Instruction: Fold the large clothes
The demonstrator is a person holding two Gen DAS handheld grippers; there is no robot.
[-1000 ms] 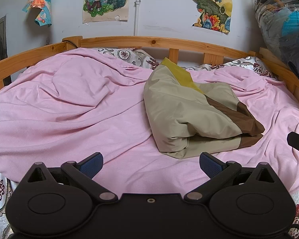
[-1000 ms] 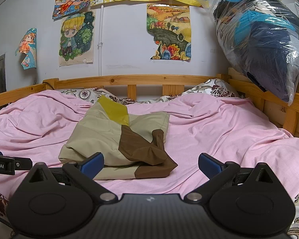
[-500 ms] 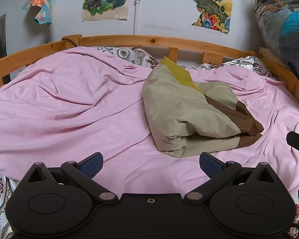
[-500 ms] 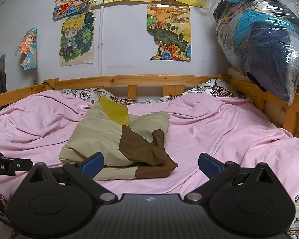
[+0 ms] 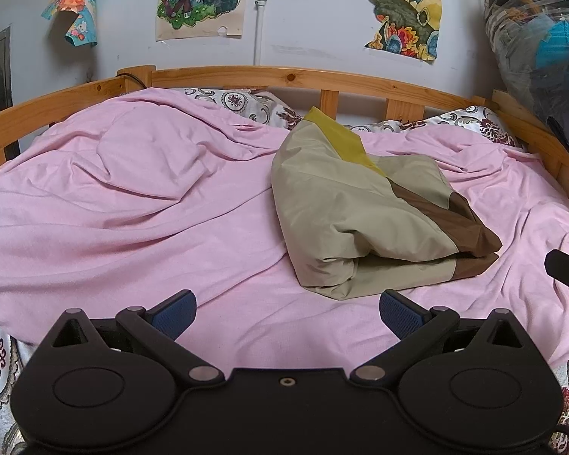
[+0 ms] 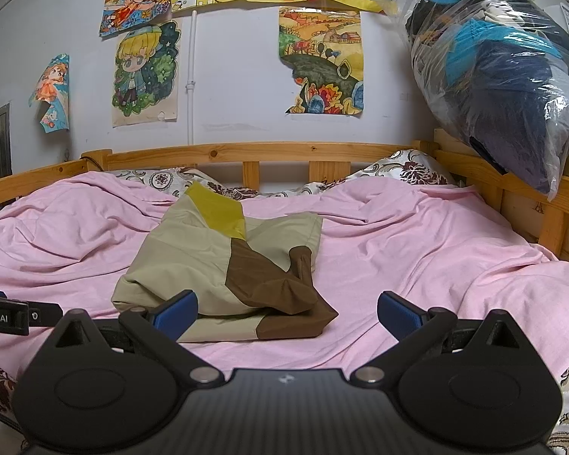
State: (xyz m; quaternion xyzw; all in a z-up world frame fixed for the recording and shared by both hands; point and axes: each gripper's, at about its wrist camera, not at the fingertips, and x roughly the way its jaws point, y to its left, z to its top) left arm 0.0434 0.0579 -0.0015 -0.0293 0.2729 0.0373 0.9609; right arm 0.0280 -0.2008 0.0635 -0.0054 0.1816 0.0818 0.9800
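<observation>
My left gripper (image 5: 286,309) and right gripper (image 6: 286,309) both gape, holding nothing. The bundled beige, brown and mustard fabric garment (image 6: 223,261) lies mid-bed on the pink sheet (image 6: 417,250). It looks soft, light and floppy; I'd pinch its near corners.

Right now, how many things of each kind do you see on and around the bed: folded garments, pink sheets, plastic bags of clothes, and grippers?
Folded garment: 1
Pink sheet: 1
Plastic bag of clothes: 1
Grippers: 2, the left gripper and the right gripper, both open and empty
Total: 5
</observation>
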